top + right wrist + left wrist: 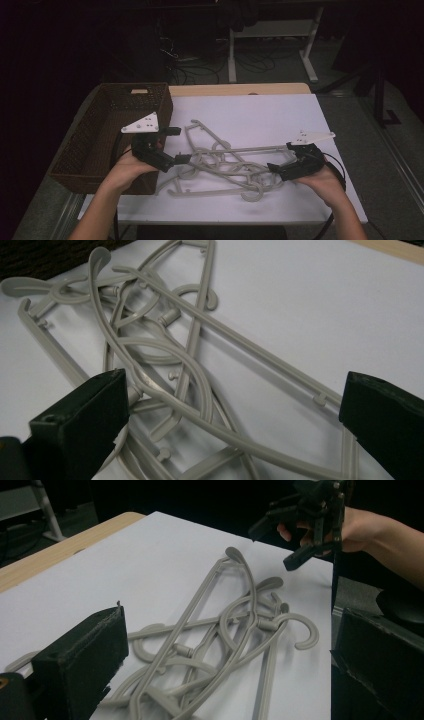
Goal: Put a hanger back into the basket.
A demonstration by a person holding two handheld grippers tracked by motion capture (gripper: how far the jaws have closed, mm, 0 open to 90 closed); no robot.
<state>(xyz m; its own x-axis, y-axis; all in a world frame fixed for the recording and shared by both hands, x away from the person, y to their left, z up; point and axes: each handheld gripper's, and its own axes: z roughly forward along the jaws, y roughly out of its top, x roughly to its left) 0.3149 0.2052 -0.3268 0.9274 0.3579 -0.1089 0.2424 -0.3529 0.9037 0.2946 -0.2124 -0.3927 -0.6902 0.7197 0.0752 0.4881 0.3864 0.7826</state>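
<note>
A tangled heap of pale grey plastic clothes hangers (220, 162) lies in the middle of the white tabletop (260, 112), their curved hooks and long straight bars crossing over one another so that single hangers are hard to tell apart. The left gripper (175, 145) is held at the left edge of the heap, just in front of the dark brown woven wicker basket (95, 135) that stands along the left side of the tabletop; its two black jaws are spread wide apart, and in the left gripper view (225, 680) the hangers (225, 630) lie between and beyond them with nothing clamped. The right gripper (277, 170) sits at the right end of the heap, low over the tabletop, and its jaws are likewise wide apart; in the right gripper view (235, 430) they stand on either side of a long grey bar of the hangers (170, 355), without closing on it. Whether either jaw tip touches the plastic cannot be told. Each gripper is held in one of the person's hands, the forearms coming in from the near edge, and each carries a light three-cornered plate on top. In the left gripper view the right gripper (295, 532) shows farther off, above the far side of the heap, its jaws parted.
</note>
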